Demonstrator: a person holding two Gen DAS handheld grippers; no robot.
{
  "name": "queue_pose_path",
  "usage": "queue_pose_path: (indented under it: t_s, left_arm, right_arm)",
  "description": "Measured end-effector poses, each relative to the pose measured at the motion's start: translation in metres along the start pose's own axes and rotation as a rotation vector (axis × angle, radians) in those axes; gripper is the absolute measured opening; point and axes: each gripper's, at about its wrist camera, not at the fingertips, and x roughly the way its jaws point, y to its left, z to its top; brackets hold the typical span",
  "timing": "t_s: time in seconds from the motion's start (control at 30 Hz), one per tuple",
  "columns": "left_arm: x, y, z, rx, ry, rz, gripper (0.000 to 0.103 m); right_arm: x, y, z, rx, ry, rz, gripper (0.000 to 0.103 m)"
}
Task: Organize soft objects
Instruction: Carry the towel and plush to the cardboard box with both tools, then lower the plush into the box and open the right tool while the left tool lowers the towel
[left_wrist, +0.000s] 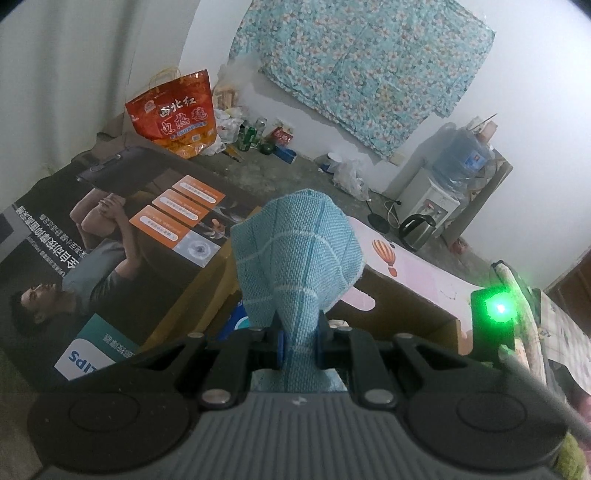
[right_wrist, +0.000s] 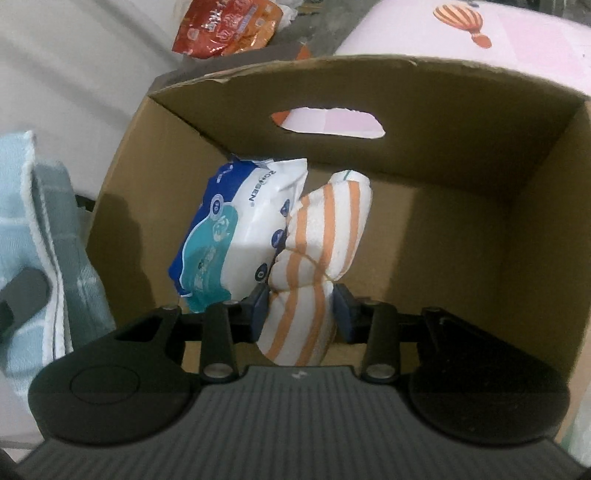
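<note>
Open cardboard box (right_wrist: 461, 206) fills my right view; my right claw (right_wrist: 301, 308) pinches an orange-striped cloth (right_wrist: 317, 240) above it, beside a wipes pack (right_wrist: 236, 229). Left claw (left_wrist: 299, 341) squeezes a blue woven cloth (left_wrist: 295, 251).

The left wrist view looks obliquely down across the room toward the far white wall (left_wrist: 517, 110). The right wrist view looks steeply down, close, into the open brown cardboard box (right_wrist: 461, 122). Both views share that box (left_wrist: 406, 306).
</note>
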Motion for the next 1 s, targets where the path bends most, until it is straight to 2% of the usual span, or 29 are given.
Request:
queue_pose_path:
  t_s: [0.2,0.27,0.3,0.43,0.6,0.7,0.8,0.9,1.0]
  left_arm:
    - [-0.001,0.000,-0.001,-0.004,0.003,0.007,0.015]
    - [-0.002,0.000,-0.003,-0.002,0.005,0.008,0.015]
    - [-0.003,-0.001,-0.003,0.000,0.004,0.008,0.015]
    - [-0.006,-0.004,-0.005,0.005,0.004,-0.002,0.015]
    - [-0.009,-0.018,-0.009,0.020,0.037,-0.061,0.015]
    - [-0.007,-0.029,-0.012,0.008,0.085,-0.132,0.016]
    - [0.003,-0.036,-0.013,-0.067,0.158,-0.252,0.015]
    - [0.023,-0.043,-0.014,-0.149,0.219,-0.353,0.016]
    - [0.056,-0.048,-0.019,-0.230,0.283,-0.403,0.016]
  right_arm:
    - [0.004,-0.001,0.005,0.014,-0.032,0.019,0.040]
    - [-0.001,-0.003,0.004,0.023,-0.041,0.035,0.049]
    - [-0.007,-0.003,0.003,0.026,-0.054,0.045,0.051]
    - [-0.054,-0.006,-0.008,0.027,-0.187,0.117,0.056]
    - [-0.124,-0.029,-0.034,0.055,-0.369,0.194,0.057]
    - [-0.164,-0.052,-0.060,0.084,-0.464,0.245,0.057]
    - [-0.195,-0.082,-0.093,0.124,-0.546,0.296,0.058]
    - [-0.209,-0.113,-0.123,0.167,-0.581,0.328,0.058]
    - [-0.209,-0.140,-0.146,0.217,-0.586,0.344,0.058]
